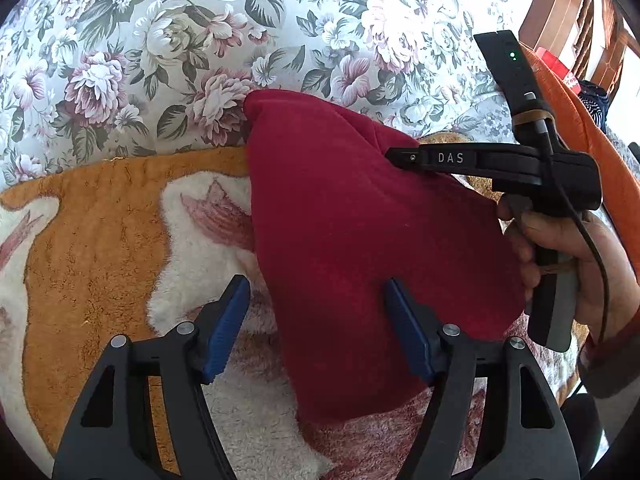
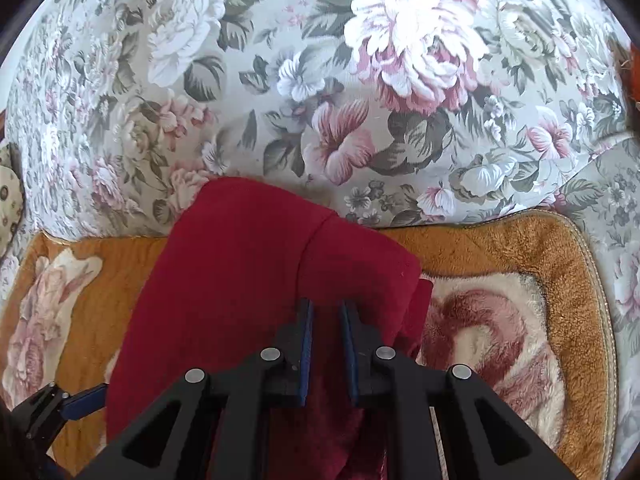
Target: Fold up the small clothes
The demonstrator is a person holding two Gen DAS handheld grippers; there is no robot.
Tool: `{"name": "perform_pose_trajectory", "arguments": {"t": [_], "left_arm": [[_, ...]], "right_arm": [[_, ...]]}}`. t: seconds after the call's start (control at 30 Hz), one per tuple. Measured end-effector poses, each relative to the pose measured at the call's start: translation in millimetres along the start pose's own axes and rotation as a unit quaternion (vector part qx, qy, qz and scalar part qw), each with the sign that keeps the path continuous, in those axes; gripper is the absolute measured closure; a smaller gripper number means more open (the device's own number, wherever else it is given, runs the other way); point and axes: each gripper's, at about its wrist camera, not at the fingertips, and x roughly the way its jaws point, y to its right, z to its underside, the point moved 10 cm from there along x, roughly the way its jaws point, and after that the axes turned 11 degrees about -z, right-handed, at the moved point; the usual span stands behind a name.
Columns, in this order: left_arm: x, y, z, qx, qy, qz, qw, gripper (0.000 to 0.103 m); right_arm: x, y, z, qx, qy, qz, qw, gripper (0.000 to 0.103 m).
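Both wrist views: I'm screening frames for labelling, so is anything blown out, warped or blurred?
Left wrist view: window light washes out the upper right beside the wooden chair; red cloth stays sharp. Right wrist view: even light, fisheye bends the orange mat edge.

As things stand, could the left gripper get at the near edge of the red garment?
Probably yes. The left gripper is open, one finger already over the red garment, with nothing between them. The right gripper pinches the cloth on the other side, clear of that path.
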Motion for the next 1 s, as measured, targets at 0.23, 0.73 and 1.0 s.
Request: {"name": "perform_pose_trajectory", "arguments": {"t": [0.23, 0.73, 1.0], "left_arm": [[-2, -3, 2, -0.011, -0.007, -0.002, 0.9999, 0.028], [-2, -2, 5, -0.007, -0.002, -0.016, 0.9998, 0.028], [-11, -7, -1, -0.023, 0.008, -0.005, 0.9997, 0.028]], "right_arm": [[-42, -9, 7, 0.024, 0.016, -0.031, 0.999, 0.09], [-84, -19, 81, 0.02, 0.023, -0.04, 0.999, 0.084], [-86, -31, 92, 0.0, 0.033, -0.06, 0.998, 0.068]]}}
